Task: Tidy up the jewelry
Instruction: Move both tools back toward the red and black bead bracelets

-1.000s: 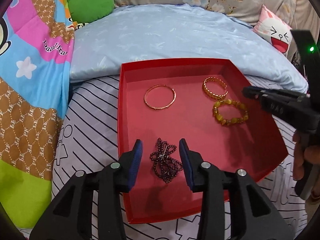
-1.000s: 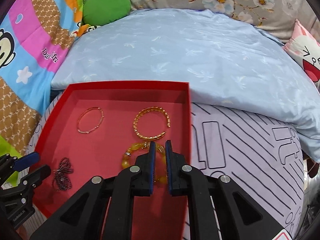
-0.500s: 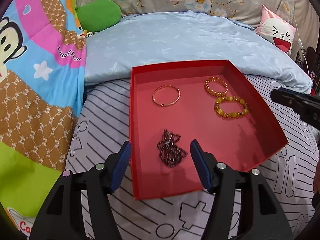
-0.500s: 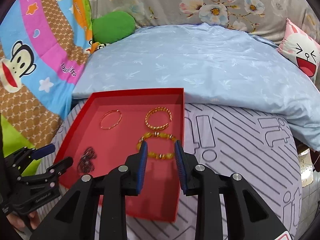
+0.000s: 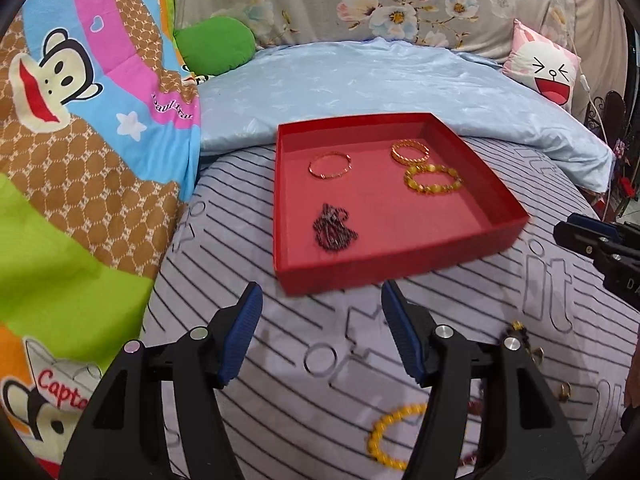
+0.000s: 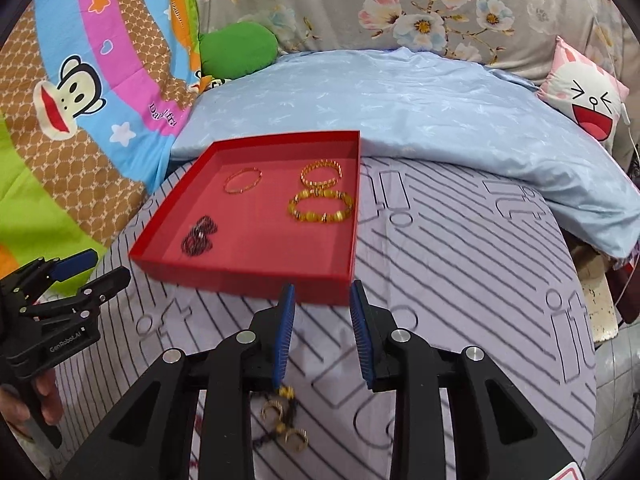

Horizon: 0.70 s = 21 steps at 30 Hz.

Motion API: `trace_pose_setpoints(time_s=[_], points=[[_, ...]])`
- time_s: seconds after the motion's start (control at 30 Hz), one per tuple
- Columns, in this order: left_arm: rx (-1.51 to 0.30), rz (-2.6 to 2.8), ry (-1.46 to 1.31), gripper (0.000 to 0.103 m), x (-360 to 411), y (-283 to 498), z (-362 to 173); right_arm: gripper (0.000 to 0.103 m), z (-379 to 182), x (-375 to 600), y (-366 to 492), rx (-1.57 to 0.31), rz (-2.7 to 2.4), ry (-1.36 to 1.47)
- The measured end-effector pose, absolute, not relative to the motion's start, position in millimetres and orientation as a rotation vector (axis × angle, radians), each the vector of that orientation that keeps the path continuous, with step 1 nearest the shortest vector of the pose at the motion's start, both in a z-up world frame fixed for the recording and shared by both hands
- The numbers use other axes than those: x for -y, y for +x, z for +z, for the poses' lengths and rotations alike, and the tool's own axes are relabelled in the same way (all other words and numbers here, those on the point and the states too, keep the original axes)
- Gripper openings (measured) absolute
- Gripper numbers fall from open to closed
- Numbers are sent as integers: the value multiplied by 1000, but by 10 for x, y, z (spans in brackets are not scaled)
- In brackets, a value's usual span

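Both grippers, left (image 5: 322, 336) and right (image 6: 322, 332), gape empty over loose gold rings (image 6: 286, 420) (tiny!); they could slip between closing fingers.

A striped lilac bedsheet (image 5: 248, 208) meets a pale blue quilt (image 5: 380, 80), a monkey-print blanket (image 5: 80, 100), a green cushion (image 5: 216, 50) and floral fabric (image 6: 440, 4) behind.

The right tool (image 6: 322, 332) hangs with jaws apart over the striped lilac bedsheet (image 6: 460, 280), just short of the shallow red cardboard tray (image 6: 248, 276). Small gold rings (image 6: 286, 420) lie on the sheet below its left finger.
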<state>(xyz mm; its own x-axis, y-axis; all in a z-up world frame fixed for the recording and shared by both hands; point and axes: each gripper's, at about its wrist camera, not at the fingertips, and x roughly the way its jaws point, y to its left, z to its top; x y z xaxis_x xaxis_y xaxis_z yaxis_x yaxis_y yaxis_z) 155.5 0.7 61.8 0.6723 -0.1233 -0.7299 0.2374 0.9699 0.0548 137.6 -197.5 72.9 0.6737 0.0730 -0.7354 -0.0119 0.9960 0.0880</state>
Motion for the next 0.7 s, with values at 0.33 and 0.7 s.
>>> trace_pose_setpoints(time_s=[0.33, 0.7], points=[[-870, -278, 117, 59, 129, 1003, 325, 29, 430, 2041, 844, -875, 6, 130], [-906, -264, 127, 56, 328, 798, -16, 29, 232, 2101, 503, -905, -20, 195]])
